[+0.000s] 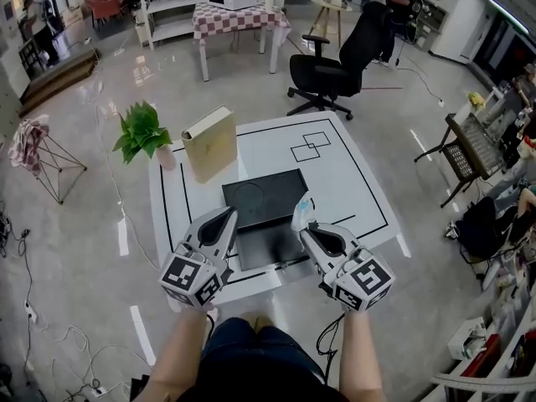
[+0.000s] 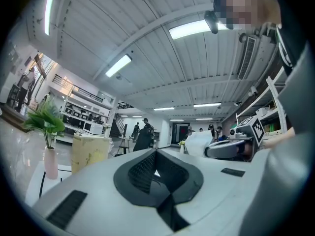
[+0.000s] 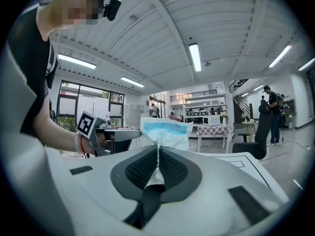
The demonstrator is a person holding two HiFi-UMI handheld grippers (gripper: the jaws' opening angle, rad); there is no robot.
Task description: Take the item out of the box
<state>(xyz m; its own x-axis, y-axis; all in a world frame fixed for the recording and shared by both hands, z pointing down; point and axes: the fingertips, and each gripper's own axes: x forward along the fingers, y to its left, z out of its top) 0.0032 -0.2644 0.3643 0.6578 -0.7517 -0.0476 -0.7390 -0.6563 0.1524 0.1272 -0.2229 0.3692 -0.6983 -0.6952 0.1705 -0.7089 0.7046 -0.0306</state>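
Above the black box (image 1: 266, 201) on the white floor mat (image 1: 352, 182), the right gripper (image 3: 157, 163) is clamped on a white-and-blue packet (image 3: 165, 132), out of the box. Left gripper (image 2: 155, 170) just beside it, jaws nearly together, nothing between them.

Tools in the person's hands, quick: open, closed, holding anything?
Left tool: closed, nothing between its jaws.
Right tool: closed on a thin white and blue plastic packet.
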